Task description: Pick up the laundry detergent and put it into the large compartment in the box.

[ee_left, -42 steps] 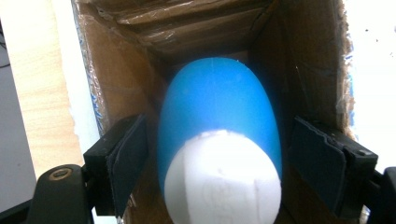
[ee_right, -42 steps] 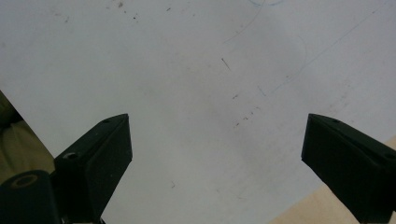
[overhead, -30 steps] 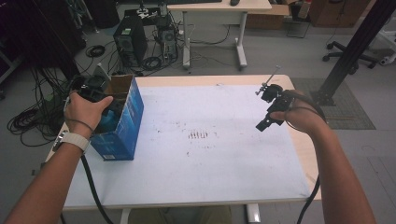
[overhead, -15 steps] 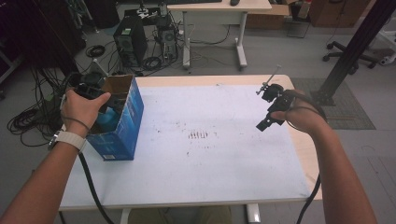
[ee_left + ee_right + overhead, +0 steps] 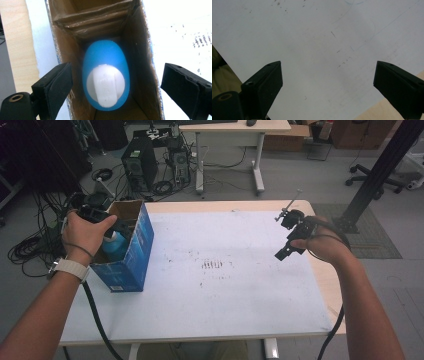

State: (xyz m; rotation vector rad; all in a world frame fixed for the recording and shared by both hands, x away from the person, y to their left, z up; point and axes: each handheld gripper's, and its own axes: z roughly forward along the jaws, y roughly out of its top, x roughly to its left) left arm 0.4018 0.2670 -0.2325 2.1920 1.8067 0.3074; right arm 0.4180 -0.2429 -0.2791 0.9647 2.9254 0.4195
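One blue bottle (image 5: 106,75) with a white cap stands inside one open blue cardboard box (image 5: 135,250) at the left edge of the white, scuffed bench (image 5: 225,290). Beyond lie grey floor, cables, a computer tower (image 5: 139,165) and a far desk (image 5: 235,127). The left hand-held gripper (image 5: 116,87) has just been opening, wide either side of the bottle; a second ago it was narrower. The right hand-held gripper (image 5: 328,87) hangs wide over bare bench
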